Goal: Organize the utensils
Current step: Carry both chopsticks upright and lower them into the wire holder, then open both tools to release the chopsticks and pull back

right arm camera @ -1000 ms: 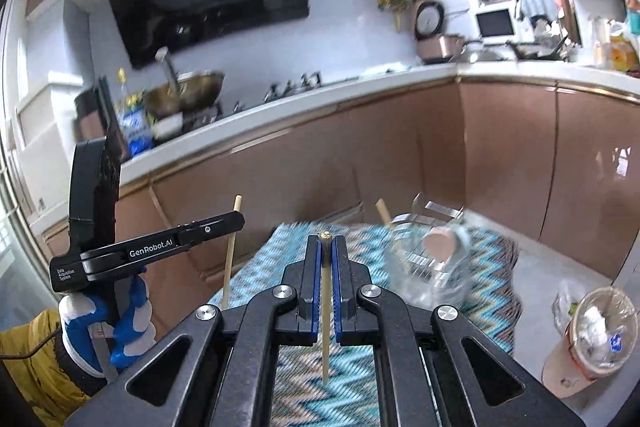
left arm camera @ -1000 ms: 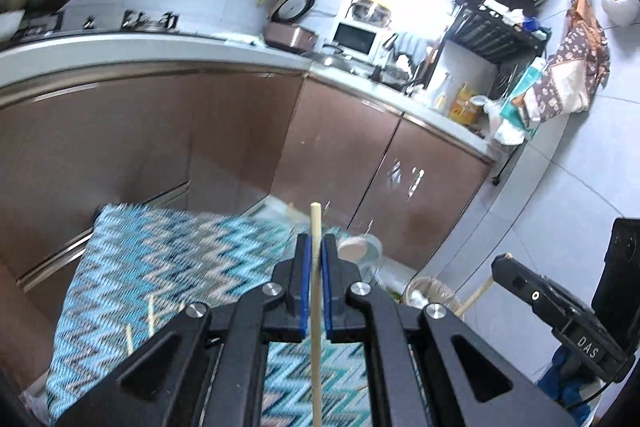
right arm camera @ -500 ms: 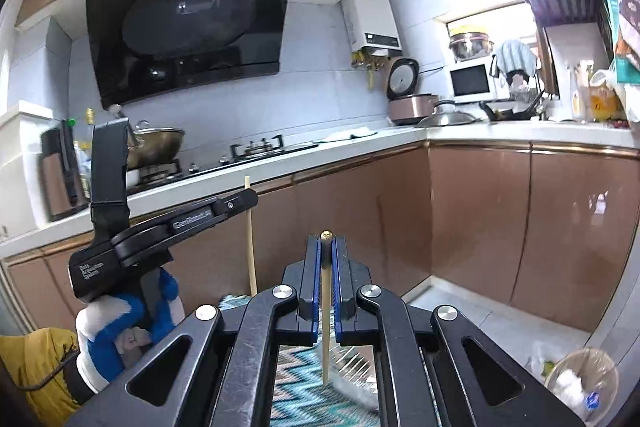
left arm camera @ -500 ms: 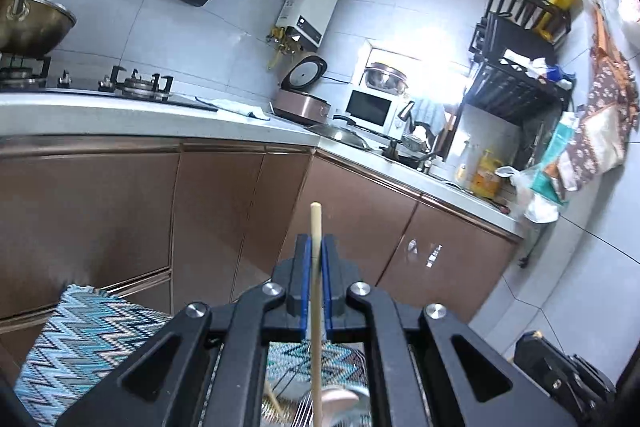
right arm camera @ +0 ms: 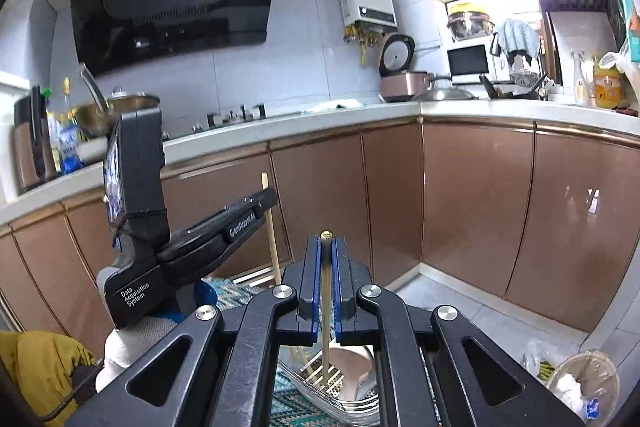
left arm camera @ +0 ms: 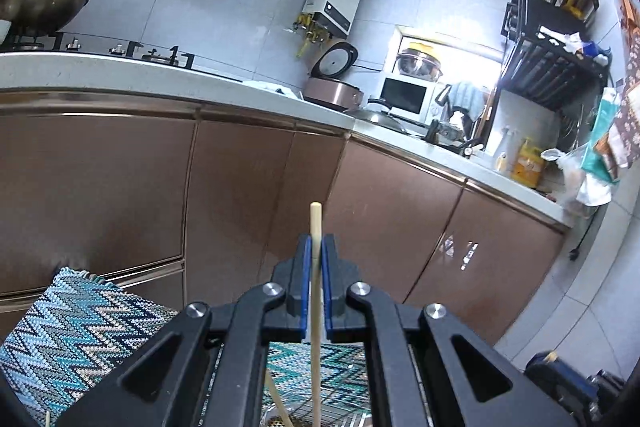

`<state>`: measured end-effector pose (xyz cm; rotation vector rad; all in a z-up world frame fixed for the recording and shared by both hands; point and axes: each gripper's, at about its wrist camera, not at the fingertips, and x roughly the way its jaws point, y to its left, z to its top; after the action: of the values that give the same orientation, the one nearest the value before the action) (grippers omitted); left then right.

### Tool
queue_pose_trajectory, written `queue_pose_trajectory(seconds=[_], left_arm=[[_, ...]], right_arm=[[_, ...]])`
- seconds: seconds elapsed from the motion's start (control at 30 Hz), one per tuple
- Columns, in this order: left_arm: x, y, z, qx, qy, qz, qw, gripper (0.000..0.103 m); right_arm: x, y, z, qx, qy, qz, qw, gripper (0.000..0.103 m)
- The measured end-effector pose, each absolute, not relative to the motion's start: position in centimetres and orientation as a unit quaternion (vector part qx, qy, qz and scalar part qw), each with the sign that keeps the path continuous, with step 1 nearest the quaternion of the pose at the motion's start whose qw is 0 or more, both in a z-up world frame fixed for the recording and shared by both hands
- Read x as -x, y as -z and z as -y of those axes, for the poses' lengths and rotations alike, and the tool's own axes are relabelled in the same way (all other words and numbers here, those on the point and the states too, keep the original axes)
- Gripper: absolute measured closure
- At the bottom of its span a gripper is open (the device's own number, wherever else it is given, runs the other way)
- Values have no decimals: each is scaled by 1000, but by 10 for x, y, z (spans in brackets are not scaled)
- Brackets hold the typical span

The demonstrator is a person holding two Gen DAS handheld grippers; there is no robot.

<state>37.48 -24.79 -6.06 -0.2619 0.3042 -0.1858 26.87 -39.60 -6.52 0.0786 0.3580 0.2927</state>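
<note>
Chopstick (left arm camera: 315,267), pale wood, stands upright, pinched between my left gripper (left arm camera: 315,259) pads; its lower end hangs over the wire rack (left arm camera: 344,415) on the zigzag cloth (left arm camera: 72,339). A second stick (left arm camera: 276,401) leans in that rack.

Right wrist view: my right gripper (right arm camera: 326,259) is clamped on a gold-tipped chopstick (right arm camera: 326,303), upright, lower end down in the rack (right arm camera: 320,383) beside a pinkish cup (right arm camera: 352,371). Left gripper (right arm camera: 256,205) sits to the left, gripping its stick (right arm camera: 271,227) above the cloth (right arm camera: 224,291).
</note>
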Motion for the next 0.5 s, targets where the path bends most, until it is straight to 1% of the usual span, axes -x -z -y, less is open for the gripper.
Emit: queue_pose_trajectory(seconds=[0.13, 0.27, 0.3, 0.33, 0.37, 0.43, 0.5], left_arm=[[-374, 77, 249, 123, 86, -149, 977, 98], [-370, 86, 246, 117, 90, -164, 975, 96], [-368, 86, 245, 117, 95, -168, 974, 94], [-365, 84, 244, 113, 99, -173, 973, 88], [-362, 81, 244, 111, 101, -174, 973, 81], [-354, 74, 240, 109, 104, -171, 974, 76], [-342, 62, 236, 103, 108, -166, 975, 72]], right_arm=[[-274, 88, 395, -39, -137, -197, 970, 98], [-273, 103, 396, -45, -131, -210, 968, 98], [-272, 105, 397, -48, -130, -211, 968, 97], [-270, 107, 398, -51, -127, -214, 967, 93], [-267, 108, 400, -52, -121, -215, 968, 84], [-260, 106, 404, -60, -116, -212, 968, 73], [-253, 100, 406, -63, -109, -207, 970, 70]])
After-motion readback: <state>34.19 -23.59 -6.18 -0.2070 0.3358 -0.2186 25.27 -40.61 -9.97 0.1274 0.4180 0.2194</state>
